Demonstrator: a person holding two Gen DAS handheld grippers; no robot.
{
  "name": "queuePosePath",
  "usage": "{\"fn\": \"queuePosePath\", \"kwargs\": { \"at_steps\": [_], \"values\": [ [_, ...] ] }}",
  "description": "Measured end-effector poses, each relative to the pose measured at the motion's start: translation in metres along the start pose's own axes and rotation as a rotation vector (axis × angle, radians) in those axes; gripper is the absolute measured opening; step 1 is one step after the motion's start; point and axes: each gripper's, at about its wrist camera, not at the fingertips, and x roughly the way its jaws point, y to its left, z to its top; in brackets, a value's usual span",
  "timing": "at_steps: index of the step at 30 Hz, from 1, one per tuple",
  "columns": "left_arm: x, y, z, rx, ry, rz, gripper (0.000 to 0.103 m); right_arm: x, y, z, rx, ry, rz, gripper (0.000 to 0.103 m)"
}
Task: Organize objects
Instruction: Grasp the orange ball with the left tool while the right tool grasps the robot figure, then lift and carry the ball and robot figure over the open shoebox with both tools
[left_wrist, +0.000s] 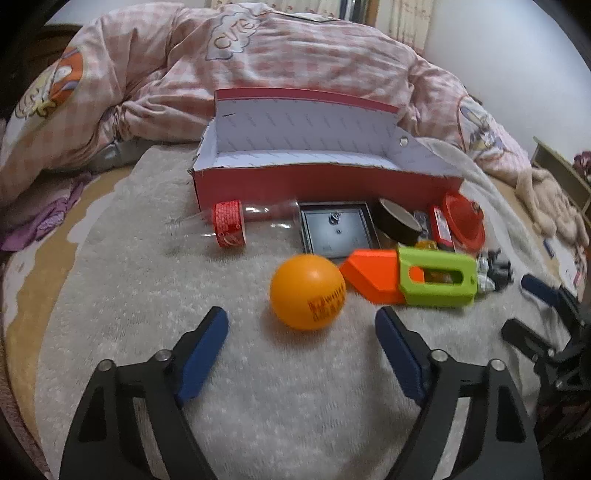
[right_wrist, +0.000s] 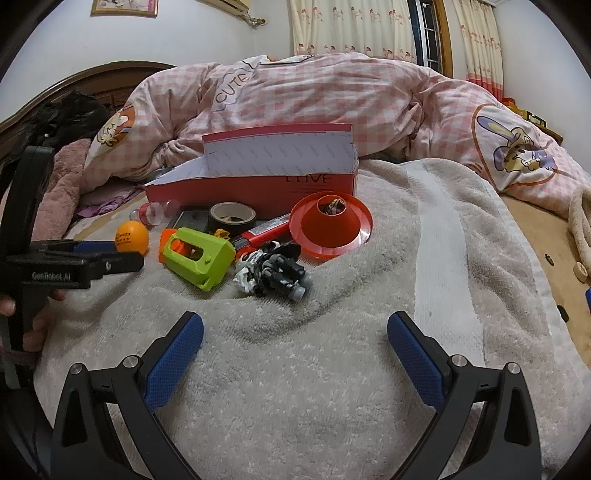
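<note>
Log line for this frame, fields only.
left gripper: open, nearing orange ball | right gripper: open, empty | red box: open | ball: on towel, ungrasped

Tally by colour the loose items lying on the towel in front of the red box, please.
Orange: 1, ball
Orange and green: 1, plastic part
Red: 2, cone, marker
Black: 2, tape roll, tray
Black and white: 1, toy
Clear: 1, bottle
Total: 8

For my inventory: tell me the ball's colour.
Orange ball with dark printed lettering; clearest in the left wrist view.
</note>
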Motion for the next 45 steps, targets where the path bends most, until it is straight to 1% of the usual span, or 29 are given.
{"fn": "queuePosePath", "kwargs": {
  "at_steps": [2,4,6,8,10,12,17,19,20,21,22,23,24,27,30,31,45],
  "values": [
    [0.001,0.002,0.003,-0.011,0.001,-0.017,0.069,0.0,0.0,0.005,0.002,0.001,-0.004,0.102],
    [0.001,0.003,0.006,-0.021,-0.002,-0.026,0.064,0.001,-0.001,0.012,-0.004,-0.005,-0.011,0.102],
    [0.001,0.002,0.008,-0.021,0.002,-0.033,0.054,0.001,-0.003,0.019,-0.014,-0.022,-0.015,0.101],
    [0.001,0.001,0.008,-0.011,0.004,-0.028,0.039,0.003,-0.004,0.024,-0.027,-0.026,-0.018,0.099],
    [0.001,0.0,0.008,0.004,0.0,-0.022,0.038,0.008,-0.006,0.027,-0.019,-0.018,-0.03,0.096],
    [0.0,-0.001,0.007,0.014,-0.009,-0.009,0.038,0.012,-0.007,0.029,-0.01,-0.003,-0.02,0.093],
    [-0.003,0.004,0.005,0.001,-0.017,-0.036,0.038,0.019,0.003,0.03,-0.074,0.021,-0.022,0.08],
    [-0.003,0.005,0.004,-0.006,-0.018,-0.036,0.038,0.02,0.009,0.028,-0.114,0.023,-0.029,0.073],
    [-0.003,0.006,0.004,-0.009,-0.018,-0.037,0.038,0.019,0.012,0.027,-0.131,0.024,-0.031,0.072],
    [-0.003,0.006,0.003,-0.012,-0.018,-0.039,0.038,0.02,0.015,0.026,-0.144,0.027,-0.033,0.066],
    [-0.003,0.006,0.003,-0.01,-0.019,-0.04,0.038,0.021,0.017,0.026,-0.155,0.03,-0.032,0.059],
    [-0.003,0.006,0.003,-0.008,-0.02,-0.041,0.038,0.021,0.018,0.025,-0.163,0.031,-0.031,0.055],
    [-0.003,0.006,0.002,-0.007,-0.021,-0.041,0.038,0.021,0.02,0.025,-0.17,0.029,-0.031,0.046],
    [-0.003,0.004,0.001,-0.003,-0.021,-0.04,0.038,0.019,0.025,0.023,-0.189,0.016,-0.043,0.044],
    [-0.003,0.003,0.001,0.002,-0.024,-0.045,0.038,0.018,0.023,0.023,-0.182,0.011,-0.039,0.043],
    [-0.003,0.003,0.001,0.003,-0.025,-0.047,0.038,0.017,0.022,0.024,-0.178,0.009,-0.039,0.033],
    [-0.007,0.001,0.0,0.005,-0.047,-0.065,0.038,0.006,0.018,0.027,-0.14,-0.023,-0.048,0.033]
  ]
}}
